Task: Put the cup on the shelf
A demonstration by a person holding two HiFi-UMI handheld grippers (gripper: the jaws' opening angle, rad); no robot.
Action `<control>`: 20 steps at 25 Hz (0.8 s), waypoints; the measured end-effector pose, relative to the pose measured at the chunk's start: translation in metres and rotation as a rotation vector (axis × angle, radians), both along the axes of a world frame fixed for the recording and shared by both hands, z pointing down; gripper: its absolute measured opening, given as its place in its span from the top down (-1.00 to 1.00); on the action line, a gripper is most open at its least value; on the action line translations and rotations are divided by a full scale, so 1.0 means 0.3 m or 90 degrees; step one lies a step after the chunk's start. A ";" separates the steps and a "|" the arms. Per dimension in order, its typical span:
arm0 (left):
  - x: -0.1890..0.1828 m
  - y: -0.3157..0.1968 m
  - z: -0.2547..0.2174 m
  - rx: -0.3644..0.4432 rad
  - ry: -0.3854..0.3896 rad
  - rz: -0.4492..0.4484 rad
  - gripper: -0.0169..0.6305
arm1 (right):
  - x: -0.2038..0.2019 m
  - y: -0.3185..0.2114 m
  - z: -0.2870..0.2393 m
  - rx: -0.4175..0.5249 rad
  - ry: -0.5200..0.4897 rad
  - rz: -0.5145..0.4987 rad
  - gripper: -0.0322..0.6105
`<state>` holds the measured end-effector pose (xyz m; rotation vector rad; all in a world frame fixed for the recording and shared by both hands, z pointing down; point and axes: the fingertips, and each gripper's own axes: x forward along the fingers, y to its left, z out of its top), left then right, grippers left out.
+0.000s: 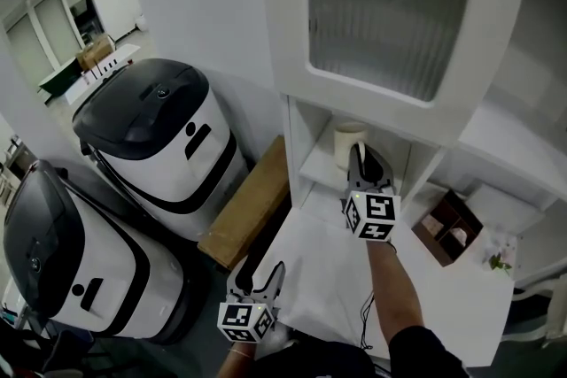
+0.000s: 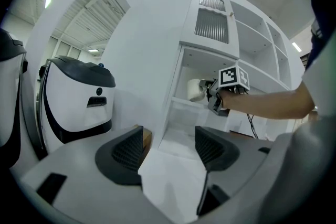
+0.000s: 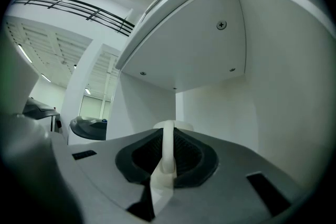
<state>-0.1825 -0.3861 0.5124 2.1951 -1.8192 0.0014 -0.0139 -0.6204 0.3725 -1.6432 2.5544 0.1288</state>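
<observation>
Since the right gripper (image 3: 168, 153) has its fingers (image 3: 140, 157) pinched narrow on the thin loop handle of the cream ceramic cup (image 1: 347, 144), the cup's body hangs out ahead of the grip. It is already inside the open lower compartment of the tall white cabinet (image 1: 285, 13), over the white shelf board (image 1: 317, 168). Whether its base touches the board I cannot tell; in the left gripper view it looks just above it or barely resting.

A handle grip lets the body tip easily, so the wrist should stay level while the cup is eased down until the base sits flat. It is best placed back from the front edge and away from the compartment's side wall. I would part the fingers only enough to free the handle, then draw straight back along the handle's line so neither pad drags the cup forward.

The left gripper (image 1: 260, 272) sits low by the near edge of the white bench (image 1: 319, 279), fingers (image 2: 123, 152) spread wide on nothing, well apart from the shelf, and has no part in this step.
</observation>
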 end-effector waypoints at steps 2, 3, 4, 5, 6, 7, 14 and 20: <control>0.000 -0.011 -0.002 0.001 0.000 -0.002 0.02 | -0.011 -0.006 -0.001 0.002 0.012 -0.004 0.75; 0.003 -0.014 -0.003 0.002 0.001 -0.002 0.02 | -0.017 -0.004 -0.001 0.004 0.019 -0.005 0.75; 0.006 -0.018 -0.003 0.003 0.001 -0.001 0.02 | -0.020 -0.001 0.001 0.005 0.026 -0.006 0.74; 0.010 -0.020 -0.003 0.004 0.001 -0.001 0.02 | -0.020 0.003 0.003 0.005 0.030 -0.005 0.74; 0.013 -0.022 -0.003 0.004 0.001 0.000 0.02 | -0.018 0.007 0.007 0.004 0.032 -0.002 0.74; 0.014 -0.023 -0.002 0.005 0.001 0.000 0.02 | -0.015 0.010 0.011 0.001 0.033 0.001 0.74; 0.010 -0.020 -0.010 0.011 -0.003 -0.004 0.02 | 0.007 0.023 0.034 -0.035 0.036 0.028 0.73; -0.001 0.005 -0.010 0.013 -0.003 -0.015 0.02 | 0.033 0.051 0.077 -0.062 0.068 0.058 0.72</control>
